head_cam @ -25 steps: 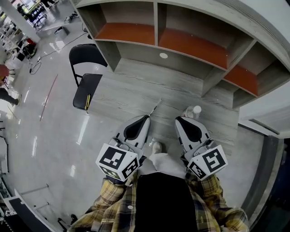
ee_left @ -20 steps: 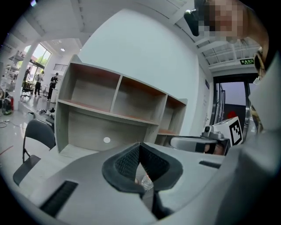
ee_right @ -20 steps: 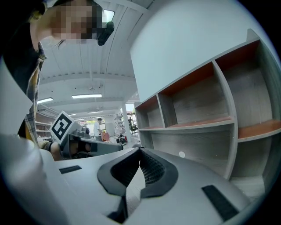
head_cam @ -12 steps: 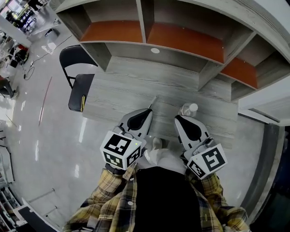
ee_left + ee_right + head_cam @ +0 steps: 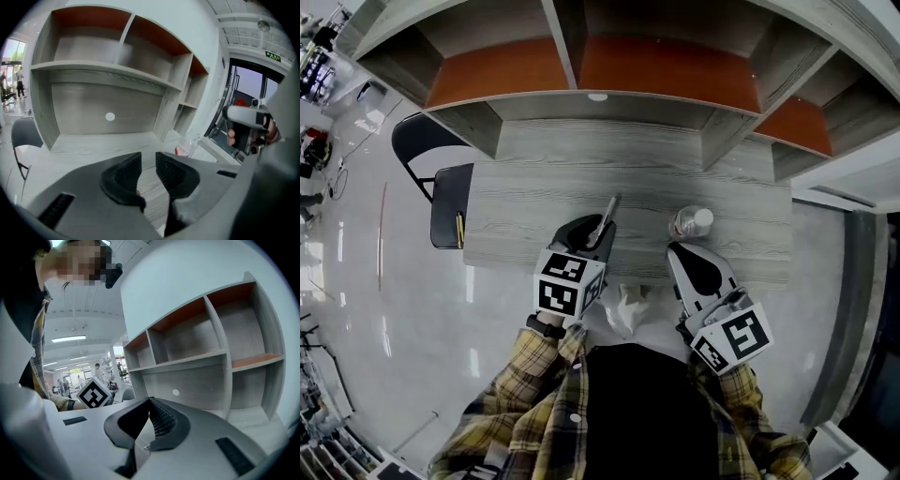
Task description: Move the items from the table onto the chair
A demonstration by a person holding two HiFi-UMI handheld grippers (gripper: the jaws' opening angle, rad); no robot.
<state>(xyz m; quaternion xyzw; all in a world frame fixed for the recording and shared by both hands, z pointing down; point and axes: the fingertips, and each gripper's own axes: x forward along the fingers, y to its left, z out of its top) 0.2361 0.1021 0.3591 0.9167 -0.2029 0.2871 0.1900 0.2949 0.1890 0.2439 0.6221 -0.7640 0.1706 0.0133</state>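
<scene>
Left gripper (image 5: 148, 159) at the pen (image 5: 609, 208) on the table (image 5: 534, 197).
Its jaws have just been opening and stand slightly apart, with only tabletop showing between them. The pen lies at its 1 o'clock, the bottle (image 5: 688, 223) at the pen's 3 o'clock. The right gripper (image 5: 150, 401) is closed and empty. The chair (image 5: 448, 206) stands at the table's 9 o'clock.

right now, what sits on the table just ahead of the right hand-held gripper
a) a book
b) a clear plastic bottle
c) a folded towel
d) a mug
b: a clear plastic bottle with a white cap sits on the table just beyond the tip of the right hand-held gripper.
</scene>
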